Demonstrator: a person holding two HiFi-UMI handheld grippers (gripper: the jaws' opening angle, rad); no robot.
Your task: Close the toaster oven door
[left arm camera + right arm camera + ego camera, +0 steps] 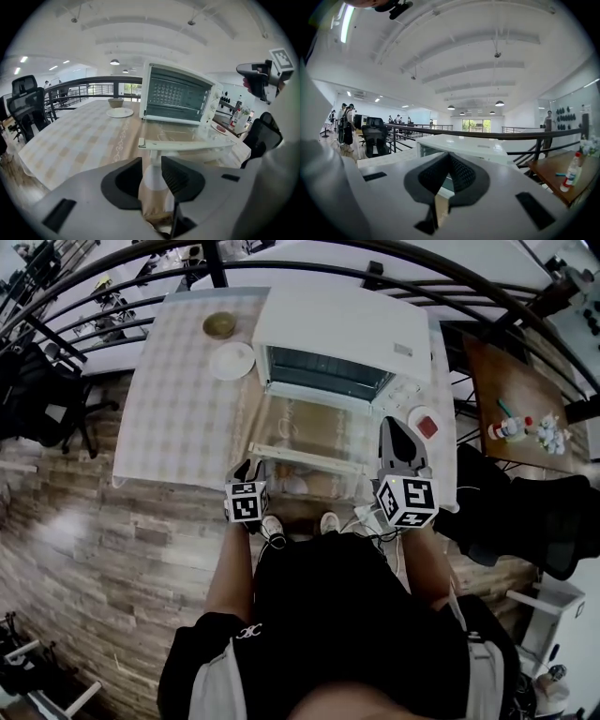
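The white toaster oven point(342, 334) stands at the back of the table, its glass door point(309, 432) folded down flat toward me. The door's white handle bar point(305, 458) runs along its near edge. My left gripper point(242, 470) is at the handle's left end. In the left gripper view the left gripper point(151, 176) is open, and the handle's left post point(152, 157) stands between the jaws without being pinched. My right gripper point(398, 442) hovers right of the door, pointing away from me. In the right gripper view the right gripper point(449, 159) is shut and empty, above the oven's top point(459, 145).
A white plate point(232, 360) and a brown bowl point(219, 325) sit left of the oven. A small dish with something red point(426, 424) lies at its right. A black railing point(309, 268) runs behind the table; a brown side table with bottles point(511, 390) stands at right.
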